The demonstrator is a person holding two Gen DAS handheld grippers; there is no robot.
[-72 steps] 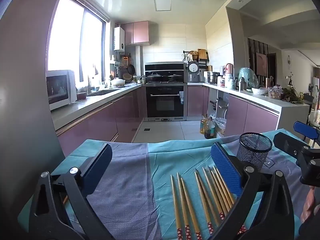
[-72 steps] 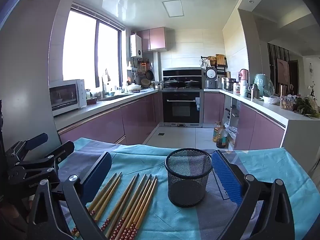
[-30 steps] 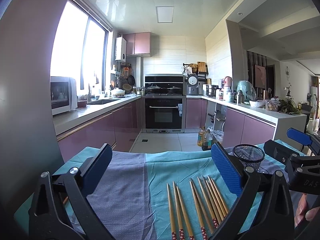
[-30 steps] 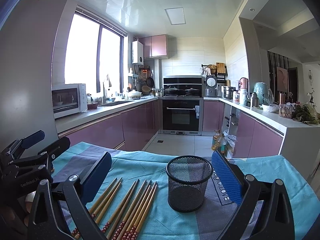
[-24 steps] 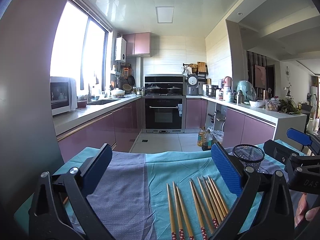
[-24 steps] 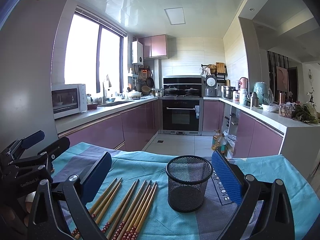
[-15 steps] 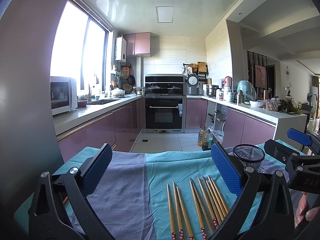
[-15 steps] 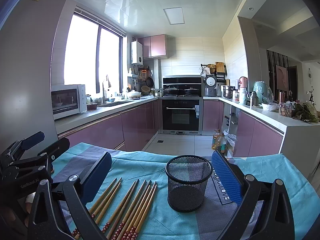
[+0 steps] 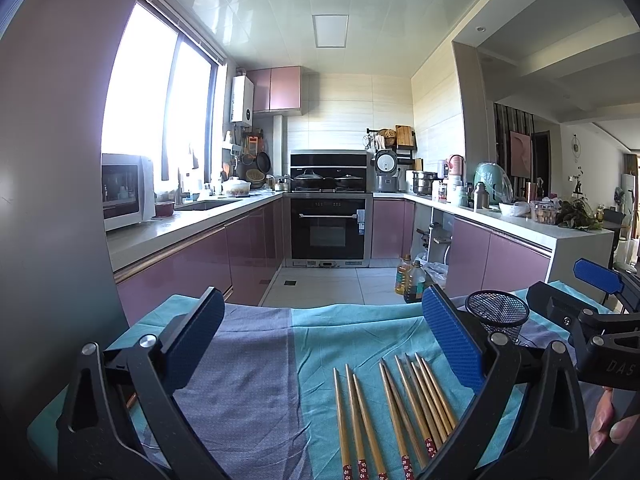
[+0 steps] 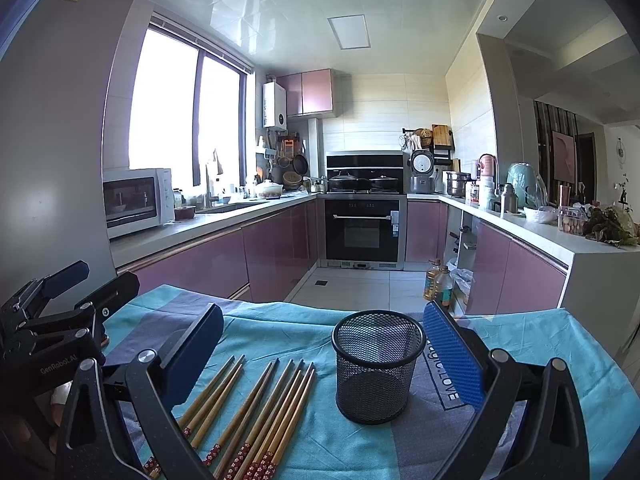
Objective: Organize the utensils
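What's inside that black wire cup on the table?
Nothing shows inside the mesh cup; through the mesh it looks empty. The chopsticks all lie on the cloth beside it. Its very bottom is hard to make out.

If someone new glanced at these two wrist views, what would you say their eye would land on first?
Probably the row of wooden chopsticks lying side by side on the teal tablecloth, with the empty black mesh cup standing upright just to their right. Both the left gripper and the right gripper frame the scene with jaws wide open, holding nothing. Behind the table, the purple-fronted kitchen cabinets and the bright window stand out.
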